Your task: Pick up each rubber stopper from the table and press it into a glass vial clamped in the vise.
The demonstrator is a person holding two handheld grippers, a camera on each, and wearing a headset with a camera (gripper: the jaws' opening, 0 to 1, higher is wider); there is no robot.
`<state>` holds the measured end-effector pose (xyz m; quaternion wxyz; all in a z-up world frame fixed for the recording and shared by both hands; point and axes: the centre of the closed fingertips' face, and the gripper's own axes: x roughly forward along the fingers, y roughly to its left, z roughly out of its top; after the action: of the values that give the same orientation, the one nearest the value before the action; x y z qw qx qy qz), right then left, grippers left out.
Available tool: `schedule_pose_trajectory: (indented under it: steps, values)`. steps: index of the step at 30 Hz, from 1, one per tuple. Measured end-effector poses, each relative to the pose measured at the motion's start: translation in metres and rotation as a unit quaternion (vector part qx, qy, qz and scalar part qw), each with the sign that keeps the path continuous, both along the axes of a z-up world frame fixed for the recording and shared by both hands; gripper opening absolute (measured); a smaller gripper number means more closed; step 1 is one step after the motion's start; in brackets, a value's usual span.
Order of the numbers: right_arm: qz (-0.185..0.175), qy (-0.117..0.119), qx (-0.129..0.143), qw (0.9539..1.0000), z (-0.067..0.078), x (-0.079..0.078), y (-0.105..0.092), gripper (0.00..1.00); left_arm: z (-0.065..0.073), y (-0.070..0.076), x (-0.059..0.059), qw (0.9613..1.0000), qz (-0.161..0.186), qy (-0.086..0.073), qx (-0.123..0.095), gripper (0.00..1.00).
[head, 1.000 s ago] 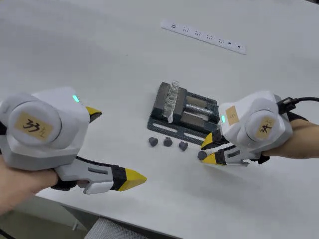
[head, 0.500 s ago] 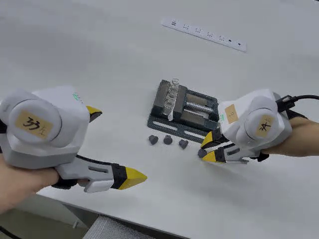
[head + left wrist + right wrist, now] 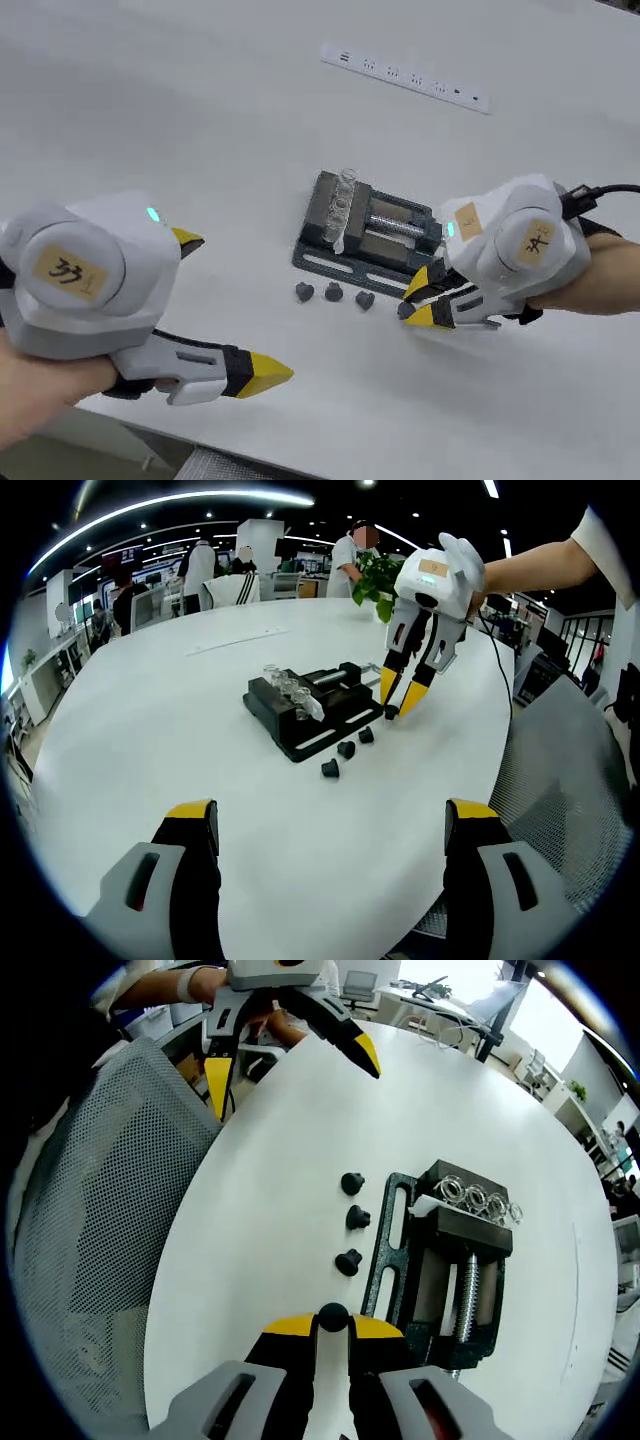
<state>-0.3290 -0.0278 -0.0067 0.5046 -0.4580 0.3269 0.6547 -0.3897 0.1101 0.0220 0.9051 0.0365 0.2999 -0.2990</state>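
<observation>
Three loose stoppers [image 3: 334,292] line the vise [image 3: 330,262] front; right gripper [image 3: 411,305] pinches a fourth stopper [image 3: 405,311], left gripper [image 3: 240,305] gapes

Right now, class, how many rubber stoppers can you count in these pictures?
4. Three stoppers lie in a row on the table in front of the vise. The fourth stopper is pinched at the right gripper's tips. None seems hidden.
</observation>
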Motion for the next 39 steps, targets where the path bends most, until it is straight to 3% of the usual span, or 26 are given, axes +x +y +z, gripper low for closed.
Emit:
schedule_pose_trajectory:
  steps: [8,19,26,39]
  values:
    - [-0.027,-0.003,0.013,0.9995,0.033,0.035,0.016,0.08,0.010,0.006,0.012,0.9999,0.004,-0.013,-0.004,0.93]
    - [-0.004,-0.036,0.012,0.9993,0.056,0.074,0.041,0.08,0.013,0.006,0.020,0.9998,0.000,-0.020,-0.003,0.93]
    - [0.008,-0.053,0.014,0.9985,0.059,0.097,0.061,0.08,0.012,0.006,0.024,0.9997,0.003,-0.023,-0.003,0.93]
    - [0.049,-0.053,0.010,0.9973,0.054,0.108,0.089,0.07,0.010,0.002,0.028,0.9998,0.002,-0.021,-0.006,0.93]
